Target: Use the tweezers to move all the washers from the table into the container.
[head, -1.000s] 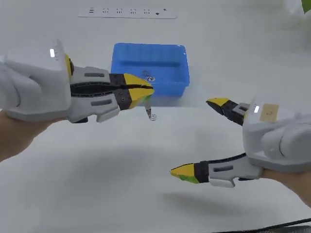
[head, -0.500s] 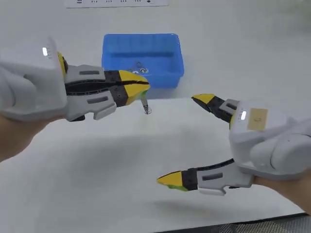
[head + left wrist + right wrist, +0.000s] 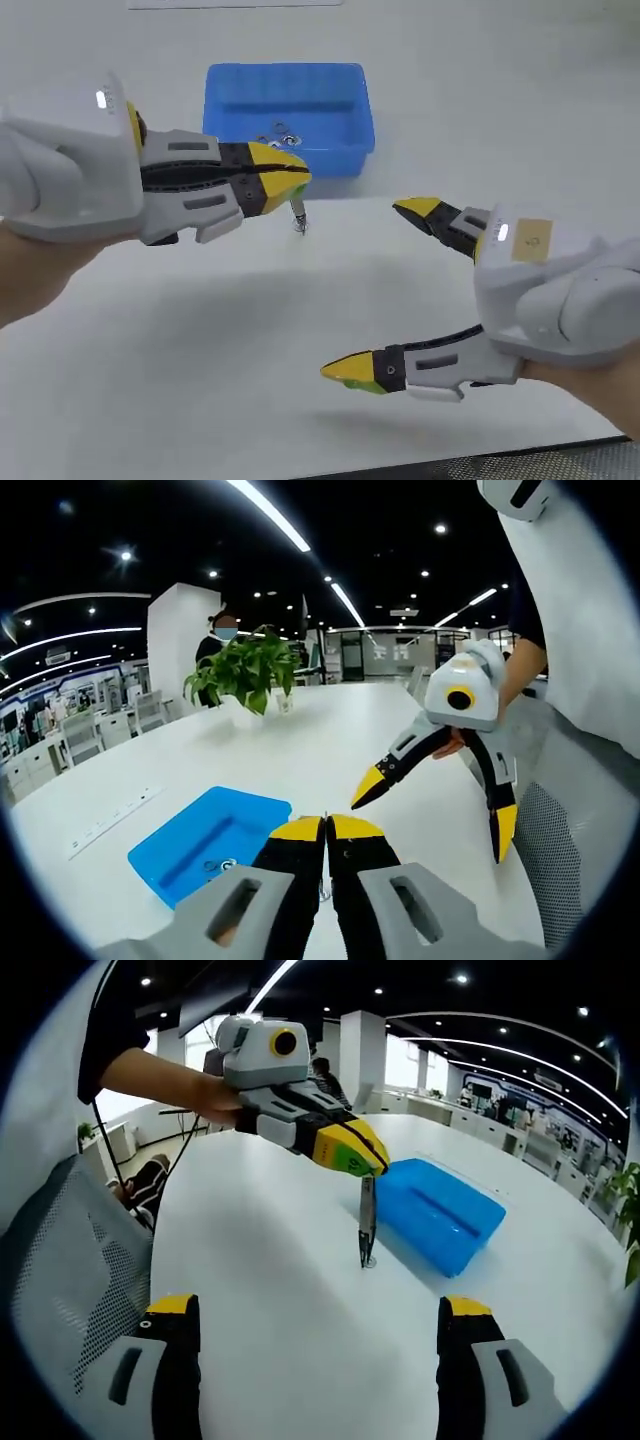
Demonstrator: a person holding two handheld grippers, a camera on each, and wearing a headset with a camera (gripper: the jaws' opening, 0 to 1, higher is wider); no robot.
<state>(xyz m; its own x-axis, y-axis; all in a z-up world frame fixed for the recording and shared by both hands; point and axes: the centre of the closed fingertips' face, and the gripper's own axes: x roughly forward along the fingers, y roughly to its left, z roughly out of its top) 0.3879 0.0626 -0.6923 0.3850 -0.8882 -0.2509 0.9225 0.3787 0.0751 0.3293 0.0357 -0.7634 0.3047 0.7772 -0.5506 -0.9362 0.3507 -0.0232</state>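
The right gripper view shows the tweezers (image 3: 367, 1215) full length, long axis upright, tips down with a washer (image 3: 369, 1260) at them, just beside the blue container (image 3: 440, 1218); the head view looks into that container, where more washers (image 3: 277, 135) lie. The left gripper (image 3: 297, 182) clamps its jaws on the tweezers' top end; the right gripper (image 3: 364, 288) gapes wide, holding nothing.

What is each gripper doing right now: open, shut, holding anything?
Left gripper: shut on the tweezers, with a washer at their tip.
Right gripper: open, jaws wide apart, holding nothing.
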